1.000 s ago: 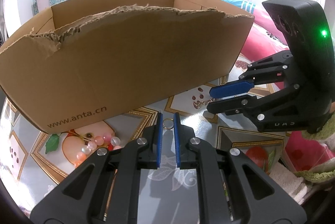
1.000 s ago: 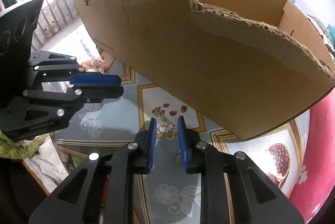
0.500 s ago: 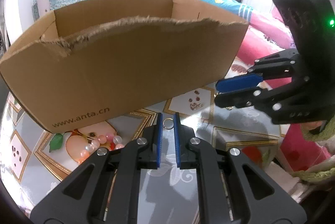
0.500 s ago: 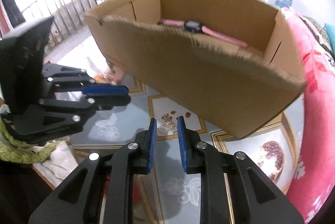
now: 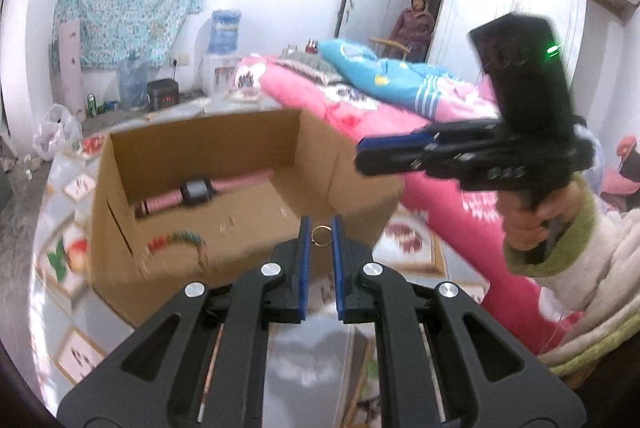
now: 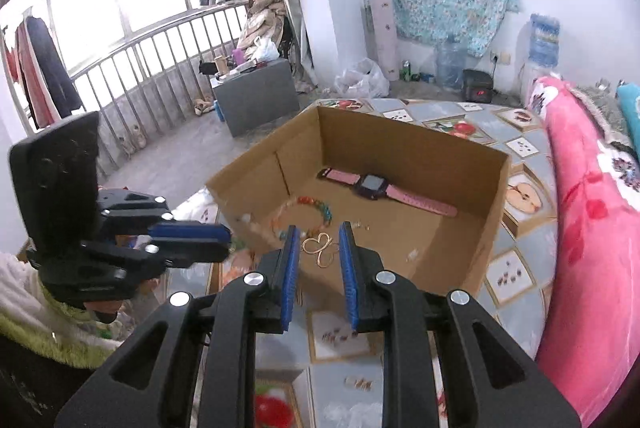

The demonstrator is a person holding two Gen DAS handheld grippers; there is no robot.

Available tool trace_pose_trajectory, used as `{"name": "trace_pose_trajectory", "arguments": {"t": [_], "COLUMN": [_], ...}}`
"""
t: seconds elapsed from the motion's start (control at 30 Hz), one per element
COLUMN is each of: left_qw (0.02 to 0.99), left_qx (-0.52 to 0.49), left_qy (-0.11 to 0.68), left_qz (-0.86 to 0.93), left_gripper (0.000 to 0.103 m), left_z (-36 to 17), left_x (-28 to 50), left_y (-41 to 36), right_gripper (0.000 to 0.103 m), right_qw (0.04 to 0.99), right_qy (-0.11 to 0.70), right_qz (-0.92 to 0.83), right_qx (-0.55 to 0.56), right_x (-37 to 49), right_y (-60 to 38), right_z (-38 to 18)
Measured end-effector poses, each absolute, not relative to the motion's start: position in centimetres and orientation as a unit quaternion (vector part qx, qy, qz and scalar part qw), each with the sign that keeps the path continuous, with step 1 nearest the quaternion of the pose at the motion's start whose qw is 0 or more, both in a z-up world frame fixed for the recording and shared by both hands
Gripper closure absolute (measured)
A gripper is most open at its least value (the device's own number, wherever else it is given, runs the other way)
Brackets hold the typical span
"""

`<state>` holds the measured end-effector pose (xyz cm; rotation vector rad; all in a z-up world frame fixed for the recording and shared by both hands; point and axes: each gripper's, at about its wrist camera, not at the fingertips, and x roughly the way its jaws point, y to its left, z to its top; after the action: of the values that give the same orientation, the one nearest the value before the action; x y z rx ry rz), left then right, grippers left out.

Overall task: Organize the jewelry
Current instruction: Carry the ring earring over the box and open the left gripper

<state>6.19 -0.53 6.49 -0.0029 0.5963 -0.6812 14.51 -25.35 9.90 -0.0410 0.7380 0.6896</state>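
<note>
My left gripper [image 5: 320, 230] is shut on a small gold ring [image 5: 321, 235], held above the near wall of an open cardboard box [image 5: 208, 144]. My right gripper [image 6: 319, 234] is shut on a gold looped wire ornament [image 6: 318, 248], also over the box's [image 6: 400, 136] near edge. Inside the box lie a pink-strapped watch [image 5: 196, 192] [image 6: 372, 186] and a coloured bead bracelet [image 5: 176, 240] [image 6: 316, 208]. Each gripper shows in the other's view: the right one [image 5: 400, 152] to the right, the left one [image 6: 188, 236] to the left.
The box stands on a table with a fruit-patterned cloth [image 6: 516, 196]. Small gold pieces [image 6: 360, 384] lie on it near me. A bed with a pink blanket [image 6: 592, 228] runs along the right. A person [image 5: 414, 24] stands in the far doorway.
Both grippers have risen, with their pieces, from table level in front of the box wall to above its rim. The box's inside has come into view.
</note>
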Motion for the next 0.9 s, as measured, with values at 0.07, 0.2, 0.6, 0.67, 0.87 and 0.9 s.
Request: {"name": "trace_pose_trajectory", "arguments": {"t": [0.07,0.2,0.6,0.67,0.87,0.9], "left_qw": [0.898,0.882,0.835,0.833,0.833,0.834], "left_qx": [-0.007,-0.038,-0.098,-0.104,-0.107,-0.106], "left_qy": [0.297,0.351,0.455,0.458,0.457,0.455], "left_qz": [-0.325,-0.311,-0.294,-0.292,-0.292,-0.293], "left_gripper": [0.094,0.094,0.091,0.086,0.086,0.086], "left_z": [7.0,5.9,0.9,0.6,0.3,0.4], "left_x": [8.0,12.8,20.9,21.1,20.9,20.7], "left_y": [-0.7,-1.1,-2.9,-2.8,-2.8,-2.8], "right_gripper": [0.083,0.083,0.082,0.082,0.082,0.082], "right_qw": [0.862,0.83,0.801,0.802,0.813,0.815], "right_qy": [0.381,0.465,0.547,0.545,0.529,0.525], "right_qz": [0.334,0.307,0.241,0.244,0.245,0.247], "right_qx": [-0.008,0.0,-0.037,-0.029,-0.013,-0.008], "right_x": [16.8,22.4,29.4,29.5,29.0,28.9], "right_y": [-24.9,-23.4,-20.9,-21.2,-22.3,-22.5], "right_z": [9.4,7.1,1.7,1.7,2.6,2.8]}}
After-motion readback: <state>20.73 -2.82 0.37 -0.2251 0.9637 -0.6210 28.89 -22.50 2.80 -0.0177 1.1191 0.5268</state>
